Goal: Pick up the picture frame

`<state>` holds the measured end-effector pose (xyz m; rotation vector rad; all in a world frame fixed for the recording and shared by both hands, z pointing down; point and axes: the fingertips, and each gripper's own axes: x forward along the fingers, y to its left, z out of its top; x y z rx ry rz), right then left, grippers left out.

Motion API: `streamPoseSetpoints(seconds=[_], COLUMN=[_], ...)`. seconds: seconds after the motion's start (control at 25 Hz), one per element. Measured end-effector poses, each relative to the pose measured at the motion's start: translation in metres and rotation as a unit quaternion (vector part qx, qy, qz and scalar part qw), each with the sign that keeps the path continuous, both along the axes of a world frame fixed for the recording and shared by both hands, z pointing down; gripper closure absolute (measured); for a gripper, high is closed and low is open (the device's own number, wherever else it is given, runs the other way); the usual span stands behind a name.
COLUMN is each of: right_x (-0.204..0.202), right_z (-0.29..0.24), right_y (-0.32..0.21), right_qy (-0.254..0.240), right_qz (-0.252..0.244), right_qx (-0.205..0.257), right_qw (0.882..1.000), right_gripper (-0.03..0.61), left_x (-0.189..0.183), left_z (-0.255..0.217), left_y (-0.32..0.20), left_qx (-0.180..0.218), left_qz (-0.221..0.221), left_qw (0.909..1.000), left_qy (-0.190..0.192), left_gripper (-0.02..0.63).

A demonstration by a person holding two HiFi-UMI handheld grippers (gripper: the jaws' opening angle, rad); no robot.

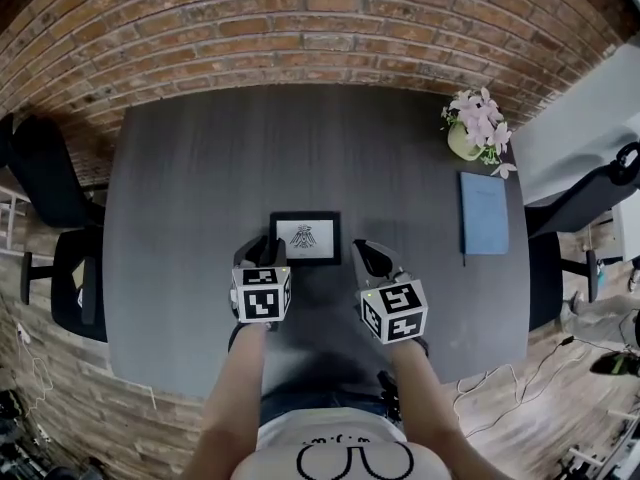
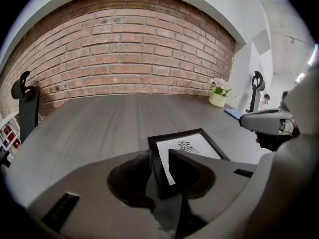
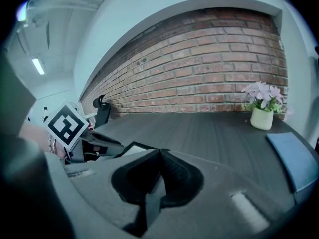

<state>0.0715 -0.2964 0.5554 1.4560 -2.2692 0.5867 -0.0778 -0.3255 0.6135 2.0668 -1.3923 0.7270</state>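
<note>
Black moulding, thin and stiff-looking, runs round the picture frame [image 1: 305, 237], which lies flat and face up at the near middle of the table, showing a white print with a small dark emblem. I'd judge it light and rigid, but probably glazed (so slick on the face and unkind to knocks). Lying flat, it offers only its rim. A corner or side of the moulding looks the sensible hold, pinched across its thickness once an edge is tipped up, never on the glass.

Counting down by size:

- **Table:** one dark grey wood-grain table [image 1: 180, 198].
- **Chairs:** black office chairs [image 1: 45, 173] at its sides, two on the left as I make it and at least one on the right.
- **Notebook:** one blue notebook [image 1: 484, 213], flat near the right edge.
- **Frame:** just the one.
- **Grippers:** two, one in each hand.
  - The left gripper [image 2: 159, 157] has its jaws about half apart. The frame's near left corner shows between them, with nothing clamped that I can see.
  - The right gripper [image 3: 159, 156] hangs just off the frame's near right corner, its jaws pressed together on nothing.
- **Flowers:** one small pot of pink flowers [image 1: 472, 128] at the far right.
</note>
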Motion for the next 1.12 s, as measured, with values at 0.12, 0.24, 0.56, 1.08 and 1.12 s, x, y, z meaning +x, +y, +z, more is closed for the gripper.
streamPoseSetpoints(seconds=[0.12, 0.24, 0.56, 1.08, 1.12], right_x=[0.002, 0.004, 0.002, 0.000, -0.001], right_z=[0.007, 0.012, 0.016, 0.010, 0.010], right_y=[-0.004, -0.005, -0.008, -0.003, -0.003], right_qy=[0.001, 0.002, 0.006, 0.007, 0.005], right_qz=[0.002, 0.003, 0.001, 0.002, 0.002], right_qx=[-0.007, -0.012, -0.016, -0.011, -0.011], right_qw=[1.000, 1.000, 1.000, 1.000, 1.000], right_gripper=[0.581, 0.581, 0.581, 0.581, 0.581], left_x=[-0.001, 0.001, 0.000, -0.009, -0.009], left_z=[0.009, 0.016, 0.027, 0.024, 0.023], left_y=[-0.006, -0.007, -0.008, -0.010, -0.009], left_qx=[-0.012, -0.024, -0.041, -0.085, -0.090], left_qz=[-0.010, -0.011, -0.019, -0.093, -0.095], left_qw=[0.9998, 0.9995, 0.9987, 0.9843, 0.9824], left_qy=[-0.012, -0.016, -0.024, 0.124, 0.134], left_gripper=[0.512, 0.517, 0.522, 0.548, 0.548])
